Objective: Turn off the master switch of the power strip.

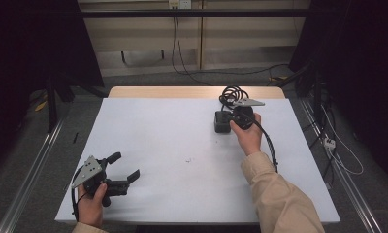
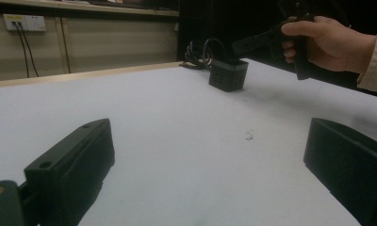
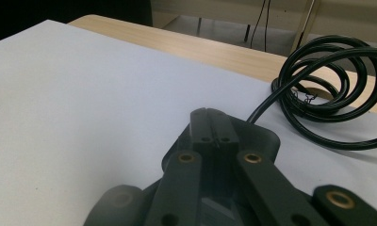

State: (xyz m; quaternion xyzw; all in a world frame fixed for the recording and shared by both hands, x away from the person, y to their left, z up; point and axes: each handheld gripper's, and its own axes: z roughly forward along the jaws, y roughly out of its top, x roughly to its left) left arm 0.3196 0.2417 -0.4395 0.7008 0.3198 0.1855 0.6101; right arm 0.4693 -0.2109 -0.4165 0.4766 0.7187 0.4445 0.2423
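Right gripper (image 1: 229, 118) at the far right part of the white table (image 1: 158, 145), its jaws pressed together just over a black power adapter (image 1: 222, 122) (nothing visibly pinched between them); the adapter's coiled cable (image 3: 328, 80) lies behind it, near the bare wooden strip (image 1: 158, 91) at the table's far edge; left gripper (image 1: 124, 167) rests at the near left corner, jaws spread wide and empty, well apart from the work. The adapter looks rigid, compact and moderately heavy, probably smooth-sided, so its flat opposite faces offer the surest hold; the cable seems stiff and springy and would likely drag behind. Nothing else stands nearby; a faint dark speck (image 2: 249, 136) marks mid-table.
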